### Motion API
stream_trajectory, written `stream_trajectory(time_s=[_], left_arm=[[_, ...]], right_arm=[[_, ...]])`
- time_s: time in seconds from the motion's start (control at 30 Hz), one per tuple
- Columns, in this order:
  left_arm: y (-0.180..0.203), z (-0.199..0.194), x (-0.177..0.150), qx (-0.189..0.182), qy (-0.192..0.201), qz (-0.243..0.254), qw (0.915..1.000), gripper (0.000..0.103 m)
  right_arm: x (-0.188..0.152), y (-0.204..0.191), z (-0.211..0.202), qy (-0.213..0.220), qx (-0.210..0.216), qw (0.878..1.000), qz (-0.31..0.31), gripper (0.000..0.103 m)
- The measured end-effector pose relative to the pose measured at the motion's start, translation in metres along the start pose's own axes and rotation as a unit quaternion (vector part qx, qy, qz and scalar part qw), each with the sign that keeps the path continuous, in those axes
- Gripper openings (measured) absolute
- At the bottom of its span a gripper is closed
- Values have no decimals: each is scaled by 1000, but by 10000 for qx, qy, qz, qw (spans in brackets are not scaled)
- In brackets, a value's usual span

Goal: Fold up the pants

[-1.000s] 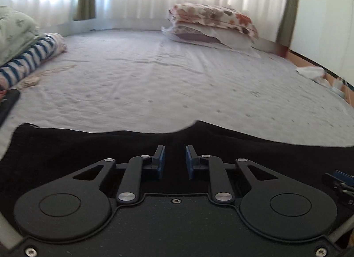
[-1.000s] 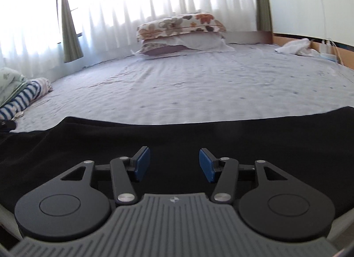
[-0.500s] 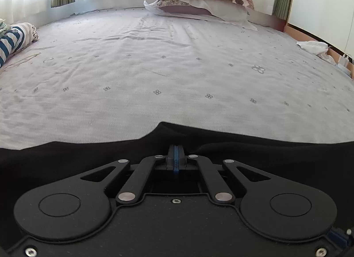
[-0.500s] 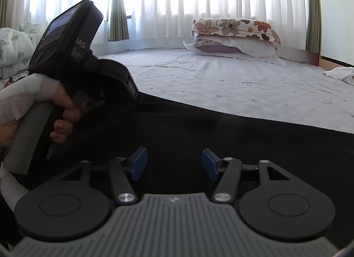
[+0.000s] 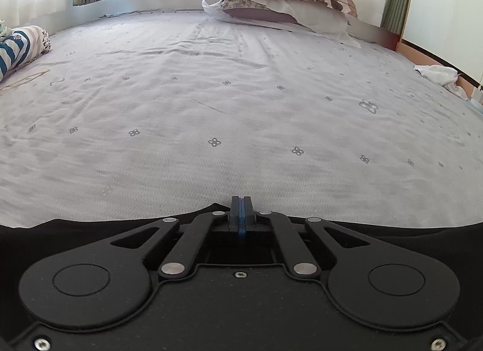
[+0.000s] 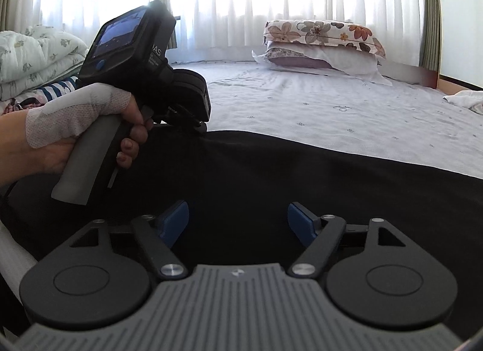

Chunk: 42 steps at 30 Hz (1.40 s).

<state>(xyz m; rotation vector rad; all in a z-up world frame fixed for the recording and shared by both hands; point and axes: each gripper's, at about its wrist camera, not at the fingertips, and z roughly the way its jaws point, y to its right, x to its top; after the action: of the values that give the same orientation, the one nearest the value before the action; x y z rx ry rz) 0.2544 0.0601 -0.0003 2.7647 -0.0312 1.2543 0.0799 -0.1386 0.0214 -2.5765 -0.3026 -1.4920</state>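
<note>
Where the left gripper [image 5: 240, 215] reaches the far edge of the pants [image 5: 90, 230], its fingers are pressed together on the black cloth, which rises into a small peak at the pinch. The pants lie spread across the near part of the bed [image 5: 241, 109], a dark sheet of soft, limp fabric that I judge light and likely to sag between any 2 holds. In the right view the left hand [image 6: 75, 130] grips its tool at the hem, while the right gripper [image 6: 238, 221] hovers over the pants [image 6: 302, 185] with fingers spread and nothing between them. A second hold on the same far edge, well apart from the first, should let the cloth lift evenly; a hold mid-panel would probably bunch it.
</note>
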Motion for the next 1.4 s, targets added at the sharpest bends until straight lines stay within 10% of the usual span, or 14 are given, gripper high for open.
stream_trajectory(time_s=[0.37,0.53,1.0,1.23,1.4], left_arm=[[9,-5,1,171,52,170,9997,3],[20,-48,-8,205,375,550,9976,18],[-17,-165,-123,732,742,-270,9942,41],[-10,-170,-130,1014,759,16,9919,41],[4,-164,-132,1224,747,319,9891,42]], right_arm=[[-2,-6,2,20,-89,10000,-36,90],[0,7,-26,555,-26,9980,286,91],[-46,126,-89,775,-1555,9803,940,91],[-64,204,-116,757,-2721,9443,1691,91],[-74,243,-146,1181,-3753,8910,2265,91]])
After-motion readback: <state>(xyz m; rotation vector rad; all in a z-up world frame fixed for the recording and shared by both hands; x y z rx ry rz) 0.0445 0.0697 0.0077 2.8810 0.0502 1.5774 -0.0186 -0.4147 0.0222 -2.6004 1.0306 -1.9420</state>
